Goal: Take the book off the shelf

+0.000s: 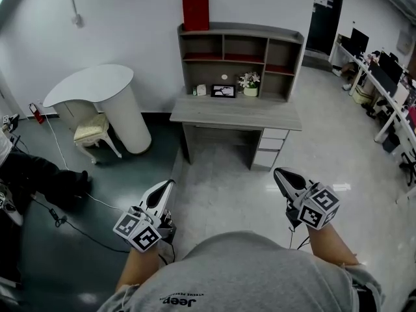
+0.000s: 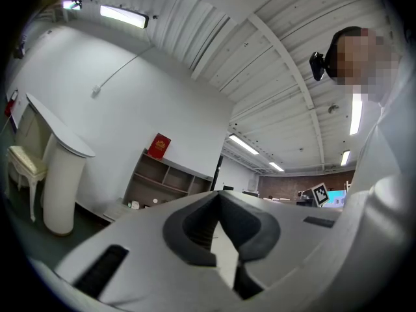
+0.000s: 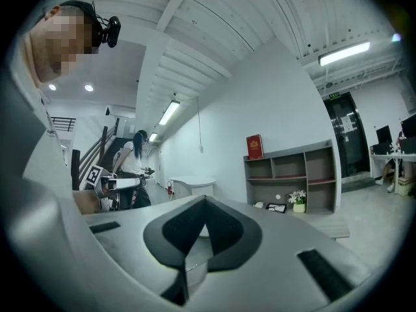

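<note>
A red book [image 1: 195, 12] stands upright on top of the grey shelf unit [image 1: 296, 39] over a desk, against the far wall. Both grippers are held low in front of the person's body, well short of the desk. My left gripper [image 1: 169, 184] is shut with nothing in it, and so is my right gripper [image 1: 279, 173]. In the left gripper view the red book [image 2: 158, 145] shows far beyond the meeting jaw tips of the left gripper [image 2: 218, 194]. The right gripper view has the book [image 3: 254, 146] on the shelf [image 3: 323, 149], far past the right gripper [image 3: 205, 200].
The desk [image 1: 195, 112] carries a flower pot [image 1: 249, 83] and a picture frame [image 1: 223, 91]. A white round-topped counter [image 1: 97, 86] and a cream stool [image 1: 91, 132] stand at the left. Desks with monitors [image 1: 383, 77] line the right. Cables [image 1: 71, 223] run over the dark floor; another person [image 3: 133, 168] stands behind.
</note>
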Available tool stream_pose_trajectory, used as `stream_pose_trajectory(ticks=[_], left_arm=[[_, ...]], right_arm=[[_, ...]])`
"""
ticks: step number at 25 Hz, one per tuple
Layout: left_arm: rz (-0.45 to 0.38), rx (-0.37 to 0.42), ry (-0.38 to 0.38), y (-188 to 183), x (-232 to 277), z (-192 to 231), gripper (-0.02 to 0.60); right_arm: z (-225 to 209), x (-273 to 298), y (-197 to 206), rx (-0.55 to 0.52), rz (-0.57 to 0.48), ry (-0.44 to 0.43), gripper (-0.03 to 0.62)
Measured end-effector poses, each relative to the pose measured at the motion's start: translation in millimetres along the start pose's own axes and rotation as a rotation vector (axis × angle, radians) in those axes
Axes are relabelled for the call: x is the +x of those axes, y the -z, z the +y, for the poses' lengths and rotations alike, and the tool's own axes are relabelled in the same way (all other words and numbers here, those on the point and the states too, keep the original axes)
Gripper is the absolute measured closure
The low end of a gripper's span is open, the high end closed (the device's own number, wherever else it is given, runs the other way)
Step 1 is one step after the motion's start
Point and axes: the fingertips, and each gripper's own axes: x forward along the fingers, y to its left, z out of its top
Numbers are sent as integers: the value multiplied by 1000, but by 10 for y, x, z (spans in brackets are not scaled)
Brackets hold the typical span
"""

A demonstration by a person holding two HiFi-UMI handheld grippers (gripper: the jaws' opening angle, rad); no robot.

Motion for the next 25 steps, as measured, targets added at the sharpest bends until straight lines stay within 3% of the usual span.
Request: stream_pose_trajectory(ticks=[14, 19, 25], left_arm=[[13, -20, -46, -343, -881, 1104, 561], [6, -35, -66, -327, -906, 1313, 560], [26, -30, -89, -203, -633, 1472, 560]], right_arm=[[799, 1014, 49, -1, 15, -11, 576], [778, 1212, 94, -4, 29, -26, 576], [458, 1471, 217, 17, 32, -57, 576]])
